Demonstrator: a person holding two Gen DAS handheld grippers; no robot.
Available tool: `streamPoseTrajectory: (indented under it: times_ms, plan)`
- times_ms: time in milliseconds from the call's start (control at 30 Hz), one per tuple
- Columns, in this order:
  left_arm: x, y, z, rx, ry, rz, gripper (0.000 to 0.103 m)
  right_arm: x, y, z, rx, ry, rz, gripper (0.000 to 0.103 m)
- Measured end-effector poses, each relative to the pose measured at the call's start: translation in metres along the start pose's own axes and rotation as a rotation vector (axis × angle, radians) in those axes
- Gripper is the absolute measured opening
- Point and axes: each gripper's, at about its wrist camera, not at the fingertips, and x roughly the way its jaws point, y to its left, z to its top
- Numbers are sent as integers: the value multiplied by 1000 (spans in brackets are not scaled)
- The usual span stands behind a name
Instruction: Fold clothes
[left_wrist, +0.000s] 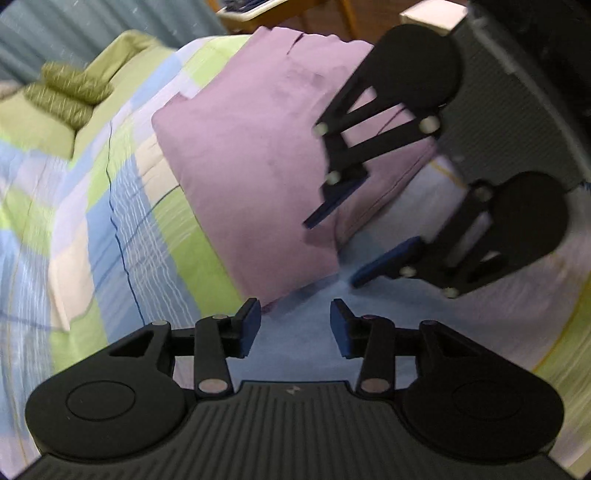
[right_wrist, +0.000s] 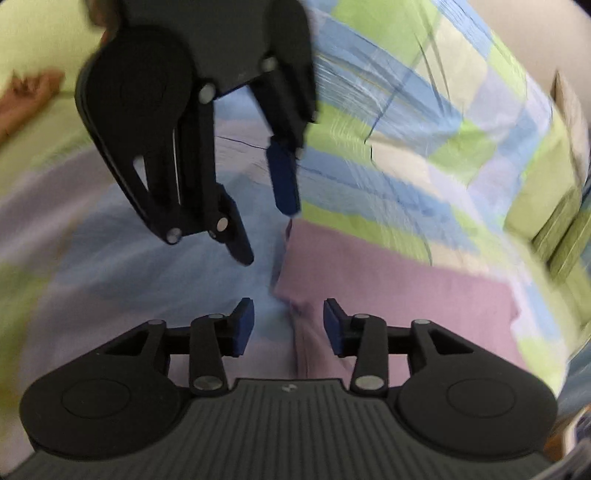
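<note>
A lilac garment (left_wrist: 255, 162), folded into a rectangle, lies flat on the checked quilt (left_wrist: 122, 229). My left gripper (left_wrist: 295, 326) is open just off the garment's near corner, with only quilt between its blue pads. My right gripper (left_wrist: 330, 253) comes in from the right, open, its fingers straddling the garment's corner edge without pressing on it. In the right wrist view the garment (right_wrist: 399, 295) spreads to the right, and its left edge runs under the open right gripper (right_wrist: 288, 323). The left gripper (right_wrist: 269, 236) hangs open above that edge, over the quilt (right_wrist: 388, 110).
The bed carries a green, blue and white checked quilt. Green pillows (left_wrist: 70, 92) lie at its far end. Wooden furniture (left_wrist: 295, 14) stands beyond the bed. A brown item (right_wrist: 29, 99) lies on the quilt at far left in the right wrist view.
</note>
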Motion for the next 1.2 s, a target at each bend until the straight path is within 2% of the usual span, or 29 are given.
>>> streamPoseTrajectory:
  times_ms: [33,67,167,300,333,367,400,433,467,500,533,633,733,833,933,967,1033,1200]
  plan:
    - [3,-1,-1,46,-17,19,49,7,-4,1,33,-6,4,26]
    - [5,-2,-1,85,-33,33,49,10,-11,1,79,-1,17,1]
    - [12,-6,0,181,-77,68,49,6,-30,-1,193,-29,37,1]
    - [32,-20,2,382,-113,96,48,-7,-46,0,298,-69,49,1]
    - [36,-22,1,416,-119,111,47,-9,-49,1,321,-77,51,1]
    - [40,-24,-1,449,-126,127,37,-11,-52,1,345,-81,53,1]
    - [43,-21,-1,445,-126,121,20,-13,-54,0,374,-68,59,3]
    - [45,-18,0,430,-124,109,17,-15,-57,-1,402,-55,65,3]
    - [47,-15,1,415,-122,97,17,-18,-59,-3,428,-43,67,12]
    - [49,-12,1,402,-122,89,17,-27,-58,-6,437,-41,56,28]
    - [51,-11,0,397,-120,84,17,-37,-57,-11,438,-35,40,34]
    - [55,-13,-1,396,-116,86,17,-78,-44,-45,323,32,-53,42]
    - [57,-16,3,386,-113,93,17,-118,-30,-78,207,100,-141,44]
    - [54,-16,7,367,-104,89,16,-120,-16,-97,89,157,-154,44]
    - [55,-15,9,361,-95,87,16,-100,-14,-94,-13,147,-211,46]
    - [55,-15,9,360,-93,87,16,-93,-12,-95,-56,142,-234,49]
    - [54,-15,10,356,-90,88,16,-83,-8,-101,-128,141,-239,50]
    - [51,-21,10,341,-80,98,16,-88,-3,-108,-277,55,-256,49]
